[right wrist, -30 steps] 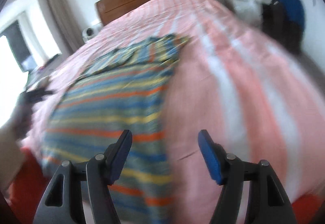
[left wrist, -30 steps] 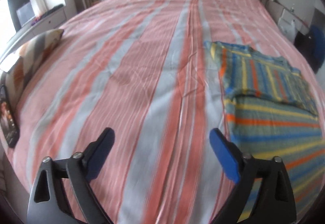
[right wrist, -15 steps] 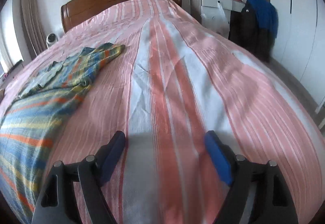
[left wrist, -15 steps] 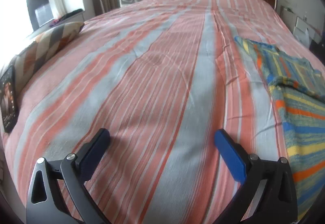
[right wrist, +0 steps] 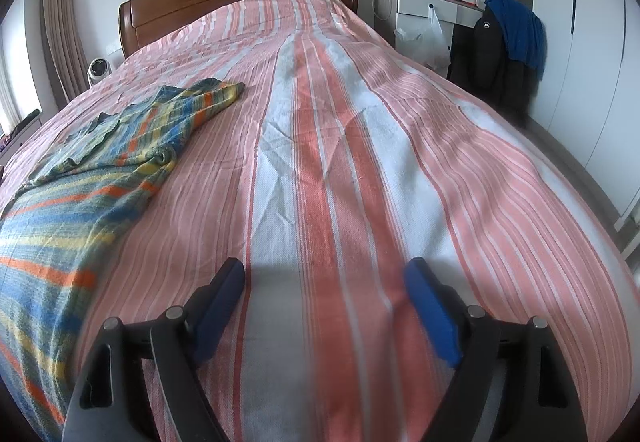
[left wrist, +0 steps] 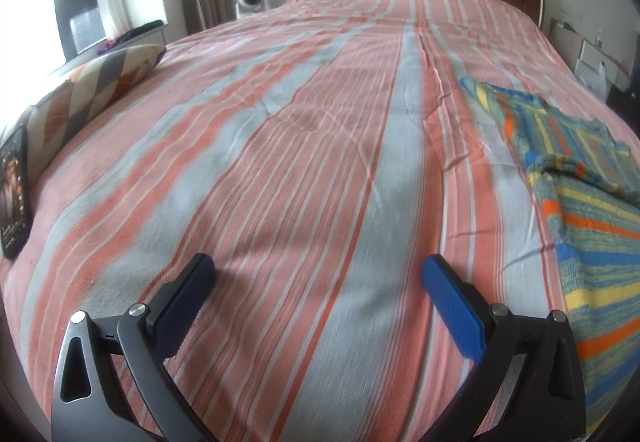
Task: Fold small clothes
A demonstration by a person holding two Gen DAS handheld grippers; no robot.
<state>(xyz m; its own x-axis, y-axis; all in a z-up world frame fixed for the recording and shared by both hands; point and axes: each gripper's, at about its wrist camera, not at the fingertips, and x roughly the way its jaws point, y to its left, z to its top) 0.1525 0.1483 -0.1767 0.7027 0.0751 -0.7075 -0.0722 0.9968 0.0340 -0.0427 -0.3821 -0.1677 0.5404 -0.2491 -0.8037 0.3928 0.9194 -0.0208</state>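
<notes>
The bed (left wrist: 304, 145) spreads its pink-and-grey striped cover before me. My striped knitted sweater (left wrist: 592, 209) lies flat on it, between my two tools. My left hand-held gripper (left wrist: 318, 274) is released, empty. My right hand-held gripper (right wrist: 324, 276) has just been opening, nothing between its jaws.

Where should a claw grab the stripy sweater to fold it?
Probably the sleeve that sticks out sideways near the headboard. The stripy sweater lies flat, so come down from above and pinch the loose sleeve end; that free edge lifts easiest.
</notes>
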